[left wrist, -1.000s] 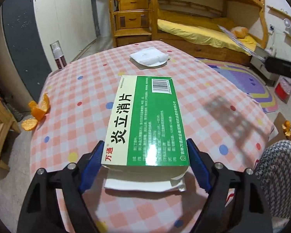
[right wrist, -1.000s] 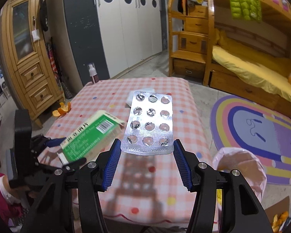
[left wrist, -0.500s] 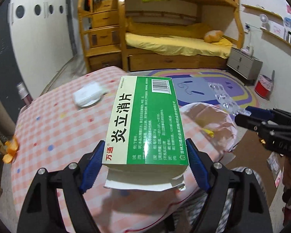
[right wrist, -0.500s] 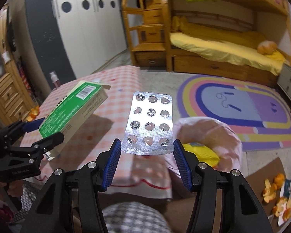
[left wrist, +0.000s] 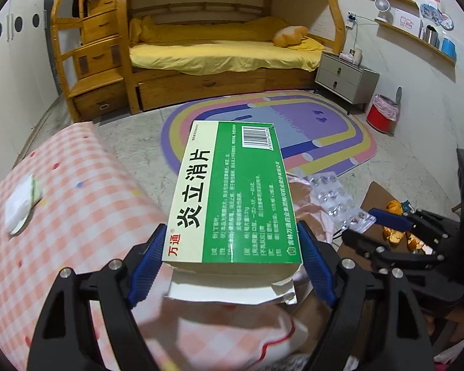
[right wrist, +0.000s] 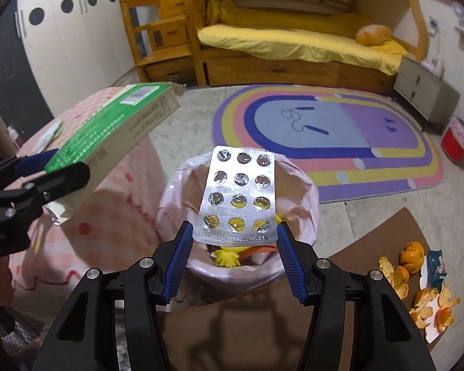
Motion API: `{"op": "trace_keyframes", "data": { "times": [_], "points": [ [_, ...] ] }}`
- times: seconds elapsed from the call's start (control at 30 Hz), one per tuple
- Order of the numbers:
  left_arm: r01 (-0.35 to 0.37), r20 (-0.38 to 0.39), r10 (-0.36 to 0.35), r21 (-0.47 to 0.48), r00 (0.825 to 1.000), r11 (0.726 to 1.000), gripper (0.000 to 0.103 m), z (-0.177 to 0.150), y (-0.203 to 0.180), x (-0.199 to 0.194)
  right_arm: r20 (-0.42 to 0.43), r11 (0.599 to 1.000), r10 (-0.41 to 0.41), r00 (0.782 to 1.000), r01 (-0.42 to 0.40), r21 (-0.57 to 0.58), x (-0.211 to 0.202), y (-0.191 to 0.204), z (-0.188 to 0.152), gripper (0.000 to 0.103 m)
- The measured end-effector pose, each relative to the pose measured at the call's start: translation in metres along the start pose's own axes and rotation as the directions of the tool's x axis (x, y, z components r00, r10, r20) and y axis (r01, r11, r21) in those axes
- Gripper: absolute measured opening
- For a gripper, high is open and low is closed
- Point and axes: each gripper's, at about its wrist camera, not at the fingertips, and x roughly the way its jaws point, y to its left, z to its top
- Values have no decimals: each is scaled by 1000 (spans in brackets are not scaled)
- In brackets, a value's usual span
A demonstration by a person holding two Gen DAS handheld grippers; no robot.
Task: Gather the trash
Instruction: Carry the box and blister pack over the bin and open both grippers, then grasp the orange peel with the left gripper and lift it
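Silver-foil blister pack (right wrist: 238,199) clamped by its near edge in right gripper (right wrist: 234,249), hung at frame centre of the right wrist view, directly above the open mouth of a pink-lined trash bin (right wrist: 306,191) with yellow scraps already inside. Green-and-cream medicine box (left wrist: 232,194) clamped across its width in left gripper (left wrist: 232,258), centre of the left wrist view, beyond the edge of the pink checked table (left wrist: 77,204), beside the bin rather than over it. Carrying step judged nearly done, release not yet made. Next move judged: parting of right gripper to drop the blister pack, then box brought over the bin and dropped. Orange peels (right wrist: 417,284) lower right on the floor, uncollected.
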Motion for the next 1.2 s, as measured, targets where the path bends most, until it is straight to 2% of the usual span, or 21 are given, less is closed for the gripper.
{"op": "trace_keyframes", "data": {
  "times": [0.1,0.17,0.2,0.23,0.4,0.6,0.83,0.93,1.1,1.2],
  "points": [
    [21,14,-21,7,1000,1000,81,16,-7,16,-7,1000,-8,1000,9,16,16,-11,7,58],
    [42,22,-42,2,999,999,84,24,-7,22,-19,999,3,1000,-2,34,27,-18,10,68],
    [40,24,-39,-4,999,999,90,27,-6,23,-27,999,0,1000,1,52,33,-22,12,75],
    [31,31,-31,-16,999,999,93,30,-5,23,-30,998,-2,1000,4,66,36,-25,13,75],
    [-26,58,29,-61,998,998,93,30,10,2,-13,994,22,1000,-21,111,21,-32,12,75],
    [-137,56,143,-104,988,985,93,19,29,-40,32,992,37,999,-40,119,-23,-26,10,75],
    [-250,57,264,-183,963,951,93,-16,63,-113,99,994,102,990,-106,39,-83,19,12,75],
    [-303,25,317,-229,948,925,95,-41,82,-143,116,990,138,984,-137,-20,-106,48,13,75],
    [-341,-2,356,-294,935,893,96,-83,109,-180,134,975,209,969,-195,-110,-138,100,13,75],
    [-380,-18,396,-323,918,867,96,-104,127,-195,120,959,250,961,-229,-166,-143,131,12,75]
  ]
}}
